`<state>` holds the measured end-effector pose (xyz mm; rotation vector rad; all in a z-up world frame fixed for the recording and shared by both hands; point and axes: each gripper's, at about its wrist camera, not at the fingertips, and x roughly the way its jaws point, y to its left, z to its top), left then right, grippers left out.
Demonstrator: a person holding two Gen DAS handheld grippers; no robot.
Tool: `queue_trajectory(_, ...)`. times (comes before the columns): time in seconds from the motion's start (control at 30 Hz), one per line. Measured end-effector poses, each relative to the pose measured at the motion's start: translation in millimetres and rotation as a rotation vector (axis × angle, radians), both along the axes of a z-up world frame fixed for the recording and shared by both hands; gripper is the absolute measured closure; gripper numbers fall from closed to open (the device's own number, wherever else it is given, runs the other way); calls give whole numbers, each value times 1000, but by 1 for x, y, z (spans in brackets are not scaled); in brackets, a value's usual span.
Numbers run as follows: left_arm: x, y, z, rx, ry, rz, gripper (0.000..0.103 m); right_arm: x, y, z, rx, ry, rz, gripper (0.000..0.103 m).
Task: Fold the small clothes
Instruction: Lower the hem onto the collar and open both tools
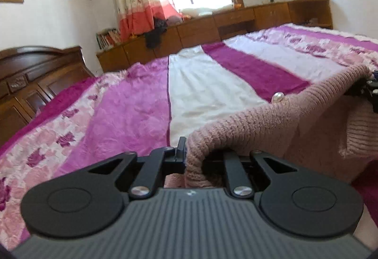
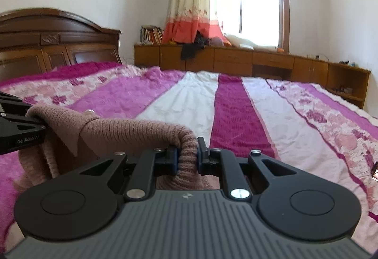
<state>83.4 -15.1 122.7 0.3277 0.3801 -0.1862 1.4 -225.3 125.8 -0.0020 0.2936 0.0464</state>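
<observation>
Right wrist view is showing the right hand-held gripper [image 2: 186,156] pinching a bunched edge of the pink knitted sweater [image 2: 132,129], with the left hand-held gripper [image 2: 35,121] clamping the same edge off to the left. The held edge is stretching left to right between them, sagging over the bed [image 2: 236,112]. Both are holding level, side by side, facing the far window, the garment hanging below, neither nearer.
</observation>
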Motion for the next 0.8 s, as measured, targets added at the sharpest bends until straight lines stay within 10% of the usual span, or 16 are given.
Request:
queue_trajectory(0.5,99,-14,-111,45,261,49,85,140,2,-127,-13,283,-43,86)
queue_trajectory(0.8,105,4,-102,-52,301,123,52,144,-7,-137,46,296,-46,66)
